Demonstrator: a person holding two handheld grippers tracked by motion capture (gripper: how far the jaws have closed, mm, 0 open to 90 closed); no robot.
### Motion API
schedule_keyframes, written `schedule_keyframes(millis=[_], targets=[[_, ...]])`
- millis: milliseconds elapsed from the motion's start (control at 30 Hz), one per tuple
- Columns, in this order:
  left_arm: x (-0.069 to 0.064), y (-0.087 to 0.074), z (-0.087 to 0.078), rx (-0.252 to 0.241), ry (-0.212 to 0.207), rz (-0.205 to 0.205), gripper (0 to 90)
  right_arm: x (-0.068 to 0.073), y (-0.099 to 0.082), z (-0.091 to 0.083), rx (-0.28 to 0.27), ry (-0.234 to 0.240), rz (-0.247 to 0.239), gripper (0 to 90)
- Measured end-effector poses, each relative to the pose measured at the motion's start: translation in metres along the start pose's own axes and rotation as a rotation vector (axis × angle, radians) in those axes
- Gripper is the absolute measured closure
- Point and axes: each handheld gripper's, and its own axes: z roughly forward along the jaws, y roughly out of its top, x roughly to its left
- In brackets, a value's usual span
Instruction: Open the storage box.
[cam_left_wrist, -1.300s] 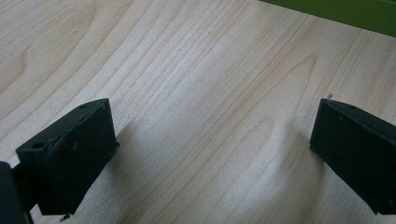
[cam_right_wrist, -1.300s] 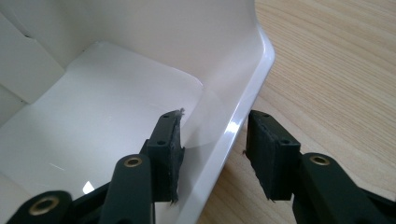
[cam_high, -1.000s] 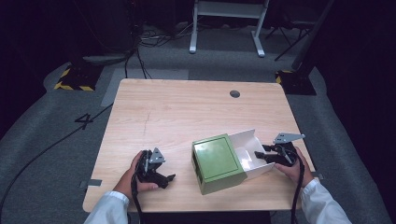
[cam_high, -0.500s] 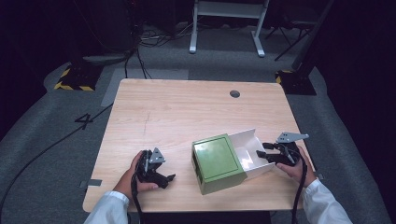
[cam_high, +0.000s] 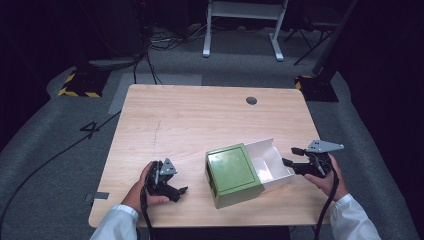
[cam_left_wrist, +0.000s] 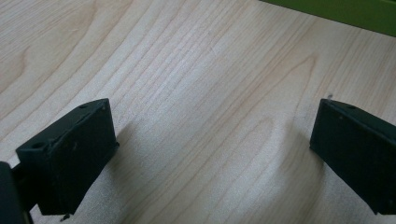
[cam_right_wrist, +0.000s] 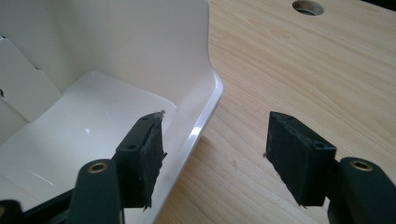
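The green cardboard sleeve box (cam_high: 233, 175) sits near the pale wooden counter's (cam_high: 200, 120) front edge, its glossy white inner tray (cam_high: 270, 162) slid out rightward. The right gripper (cam_right_wrist: 215, 154), nearer, straddles the tray's end wall, fingers (cam_right_wrist: 147, 149) wide apart, gripping nothing. The left gripper (cam_high: 172, 184) rests agape, empty, well left.

The left black two-jaw claw (cam_high: 176, 190) sits low near the front edge, gripped by the left hand (cam_high: 142, 187) in a white sleeve, its jaws spread wide with nothing between them. The right black claw (cam_high: 291, 157), topped by a grey three-cornered plate, is held by the right hand (cam_high: 327, 179), jaws apart.
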Motion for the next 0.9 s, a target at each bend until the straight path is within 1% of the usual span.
schedule_keyframes(millis=[200, 233, 267, 567, 733, 900], targets=[[0.000, 0.000, 0.000, 0.000, 0.000, 0.000, 0.5, 0.001, -0.001, -0.005, 0.003, -0.026, -0.018, 33.9], [0.000, 0.000, 0.000, 0.000, 0.000, 0.000, 0.5, 0.001, -0.001, -0.006, 0.006, -0.030, -0.025, 32.9], [0.000, 0.000, 0.000, 0.000, 0.000, 0.000, 0.5, 0.002, -0.001, -0.008, 0.006, -0.045, -0.029, 30.3], [0.000, 0.000, 0.000, 0.000, 0.000, 0.000, 0.5, 0.002, -0.004, -0.025, -0.022, -0.083, -0.021, 25.2], [0.000, 0.000, 0.000, 0.000, 0.000, 0.000, 0.5, -0.001, -0.012, -0.031, -0.012, -0.095, -0.014, 24.6], [0.000, 0.000, 0.000, 0.001, 0.000, -0.001, 0.5, -0.002, -0.024, -0.034, 0.015, -0.114, -0.021, 23.9]])
